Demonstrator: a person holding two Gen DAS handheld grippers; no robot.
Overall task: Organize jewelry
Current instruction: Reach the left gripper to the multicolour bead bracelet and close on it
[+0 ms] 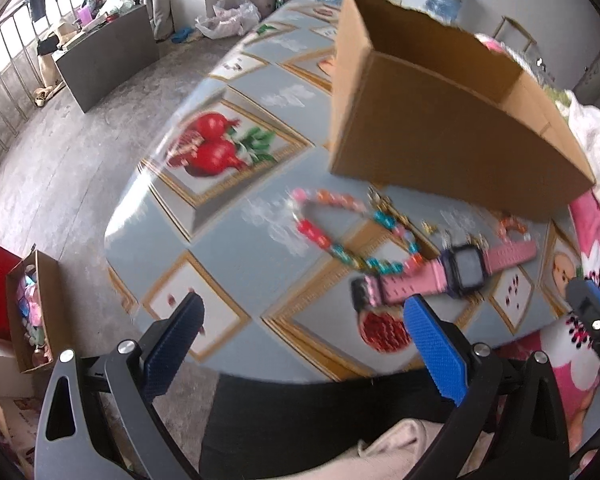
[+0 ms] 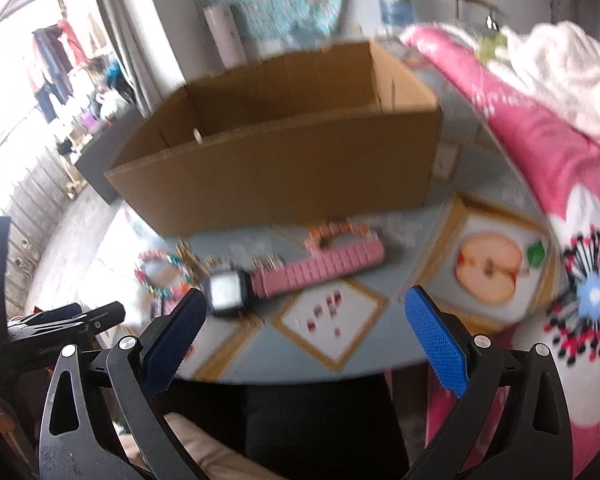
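Both your tongs are spread wide and holding nothing: left gripper (image 1: 302, 334) and right gripper (image 2: 306, 330) hang over the near edge of the table (image 1: 228, 240). Just past them lies the pink watch (image 2: 296, 276), flat on the fruit-print cloth, with the bead bracelet (image 1: 340, 232) touching its strap. Behind those stands the cardboard box (image 2: 276, 160), open on top. It's all a bit blurry.

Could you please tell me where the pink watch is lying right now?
The pink-strapped wristwatch with a dark square face lies flat on the fruit-patterned tablecloth, just in front of the open brown cardboard box, with the multicoloured bead bracelet at its left.
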